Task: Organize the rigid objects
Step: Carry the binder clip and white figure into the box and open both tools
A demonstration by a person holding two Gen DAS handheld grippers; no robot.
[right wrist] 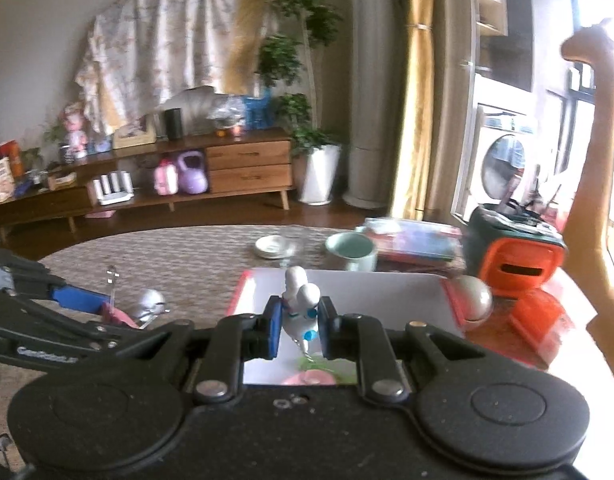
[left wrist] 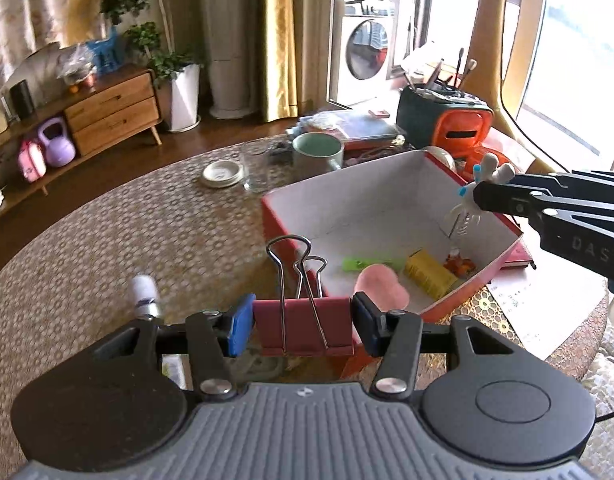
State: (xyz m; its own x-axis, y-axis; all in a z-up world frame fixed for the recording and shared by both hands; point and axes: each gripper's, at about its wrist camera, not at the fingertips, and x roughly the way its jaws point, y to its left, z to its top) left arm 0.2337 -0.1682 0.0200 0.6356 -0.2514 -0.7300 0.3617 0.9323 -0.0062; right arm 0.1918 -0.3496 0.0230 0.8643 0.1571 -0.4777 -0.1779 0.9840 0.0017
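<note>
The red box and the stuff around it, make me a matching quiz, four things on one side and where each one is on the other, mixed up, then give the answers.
Things:
1. binder clip
2. white figurine
3. yellow block
4. green mug

Places:
A. lying inside the red box
B. standing on the table behind the box
C. clamped in the left gripper
D. clamped in the right gripper, over the box

Pairs: 1-C, 2-D, 3-A, 4-B
</note>
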